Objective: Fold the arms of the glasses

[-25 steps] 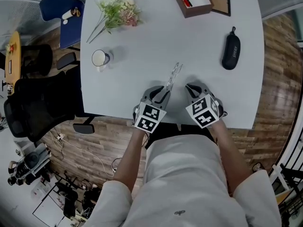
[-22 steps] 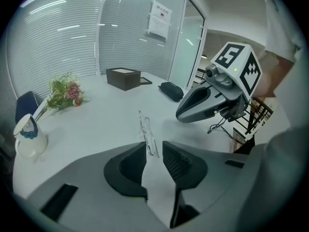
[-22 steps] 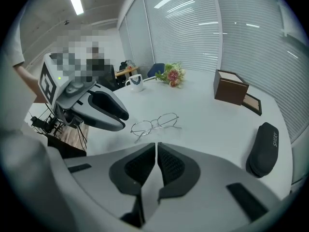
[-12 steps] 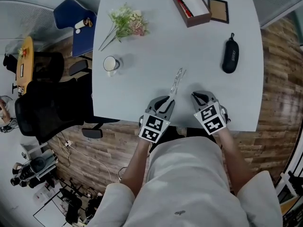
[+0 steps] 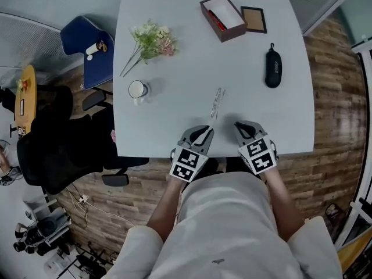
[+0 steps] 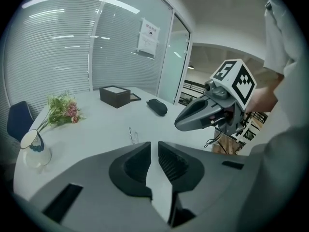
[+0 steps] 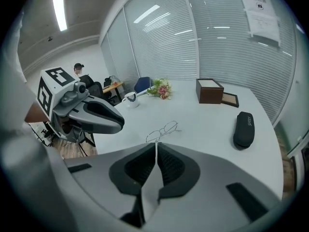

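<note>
The thin wire-framed glasses point(image 5: 217, 102) lie on the white table point(image 5: 174, 115), a short way beyond both grippers; they also show as the glasses point(image 6: 132, 134) in the left gripper view and the glasses point(image 7: 161, 131) in the right gripper view. My left gripper point(image 5: 200, 133) hovers at the near table edge. Its jaws have just been closing and now stand a narrow slit apart, with nothing between them point(image 6: 154, 144). My right gripper point(image 5: 243, 127) hangs beside it, shut and empty point(image 7: 156, 144). Neither touches the glasses.
A black glasses case point(image 5: 273, 66) lies at the right. A brown open box point(image 5: 222, 17) and a small picture frame point(image 5: 254, 19) sit at the far edge. A bunch of flowers point(image 5: 148, 41) and a white mug point(image 5: 138, 90) are on the left. Office chairs stand beyond the table's left side.
The glasses, which stood at the left gripper's tips before, now lie alone on the table. Both grippers have drawn back toward the near edge and lifted.
</note>
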The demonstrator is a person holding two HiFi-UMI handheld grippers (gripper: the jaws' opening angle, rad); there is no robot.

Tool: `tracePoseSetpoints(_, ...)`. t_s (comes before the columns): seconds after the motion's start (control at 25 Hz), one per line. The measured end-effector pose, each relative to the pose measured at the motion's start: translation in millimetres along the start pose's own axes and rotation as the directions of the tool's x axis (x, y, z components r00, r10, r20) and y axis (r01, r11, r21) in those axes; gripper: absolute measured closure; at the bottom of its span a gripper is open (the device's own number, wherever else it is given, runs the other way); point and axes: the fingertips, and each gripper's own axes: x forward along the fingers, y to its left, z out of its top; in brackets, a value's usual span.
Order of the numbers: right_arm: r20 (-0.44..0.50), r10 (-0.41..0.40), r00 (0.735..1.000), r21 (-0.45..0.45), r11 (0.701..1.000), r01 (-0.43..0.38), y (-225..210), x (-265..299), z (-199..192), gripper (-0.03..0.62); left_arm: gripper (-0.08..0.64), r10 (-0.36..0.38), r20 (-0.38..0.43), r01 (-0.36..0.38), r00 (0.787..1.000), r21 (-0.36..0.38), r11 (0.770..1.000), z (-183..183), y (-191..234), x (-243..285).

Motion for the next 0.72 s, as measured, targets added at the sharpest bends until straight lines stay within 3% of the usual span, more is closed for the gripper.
tracePoseSetpoints(0.4, 0.089, -0.100, 0.991, 0.043, 0.994, 0.096, 43.3, -37.9, 25.8, 0.580, 0.525, -0.087, 0.143, 0.085, 0.986, 0.018, 0.996, 19.3, -6.8, -45.9)
tracePoseSetpoints(0.72, 0.201, -0.145, 0.969, 0.087, 0.988, 0.130, 69.3, -58.1, 51.3, 0.584, 0.531, -0.133, 0.221, 0.126, 0.966, 0.049, 0.991, 35.1, -8.2, -77.5)
